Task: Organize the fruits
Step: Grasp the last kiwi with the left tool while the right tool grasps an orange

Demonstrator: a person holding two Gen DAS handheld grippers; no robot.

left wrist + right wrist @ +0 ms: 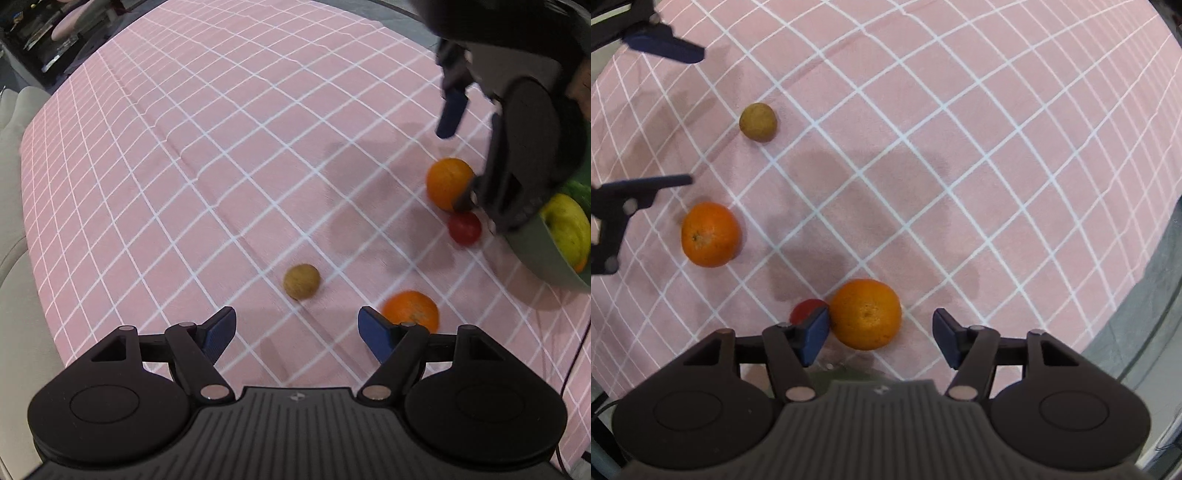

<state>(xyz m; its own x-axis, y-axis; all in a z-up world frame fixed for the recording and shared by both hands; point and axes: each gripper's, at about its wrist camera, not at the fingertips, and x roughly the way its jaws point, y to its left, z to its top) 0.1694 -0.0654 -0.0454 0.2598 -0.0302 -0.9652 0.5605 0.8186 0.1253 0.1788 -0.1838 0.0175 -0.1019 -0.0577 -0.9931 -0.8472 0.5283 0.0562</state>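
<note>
The left gripper point(296, 329) is hovering over the pink checked cloth point(221, 166) covering the counter, its fingers point(221, 326) spread wide and gripping nothing. A brownish kiwi point(301, 281) is lying just ahead of the gap between them, a little toward the left finger, while one orange point(413, 309) is sitting right beside the right finger's tip.

The right gripper point(880, 331) is pointing down at a second orange point(866, 314), which is lying ahead of the gap and closer to the left finger point(813, 336) — the fingers are released and not touching it. A small red fruit point(805, 309) is peeking out behind that left finger, touching the orange. In the left wrist view a green bowl point(535, 254) is holding a yellow-green fruit point(569, 229) at the right edge.
</note>
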